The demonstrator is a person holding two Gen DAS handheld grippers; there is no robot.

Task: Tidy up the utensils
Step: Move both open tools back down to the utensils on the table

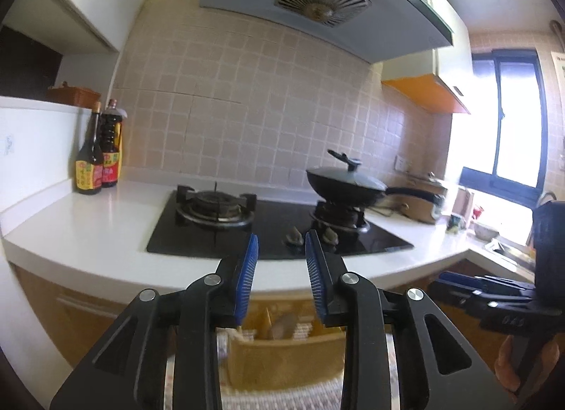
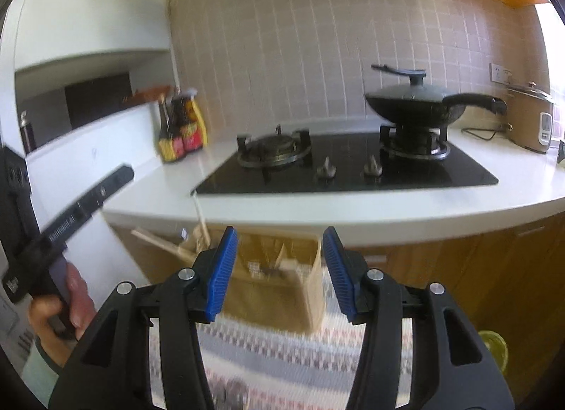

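Note:
A tan utensil box (image 2: pixel 279 286) with dividers stands on a patterned mat below the counter edge; wooden utensils (image 2: pixel 201 230) stick up from its left side. It also shows blurred in the left wrist view (image 1: pixel 282 350), between the fingers. My left gripper (image 1: pixel 280 251) is open and empty, held in front of the counter. My right gripper (image 2: pixel 279 251) is open and empty, above the box. Each gripper shows at the edge of the other's view, the right one (image 1: pixel 494 293) and the left one (image 2: pixel 70 212).
A white counter (image 2: pixel 353 209) holds a black gas hob (image 2: pixel 346 170) with a lidded wok (image 2: pixel 416 106) on the right burner. Sauce bottles (image 1: pixel 97 159) stand at the back left, a rice cooker (image 2: pixel 529 120) at the right. Wooden cabinet doors (image 2: pixel 494 269) lie below.

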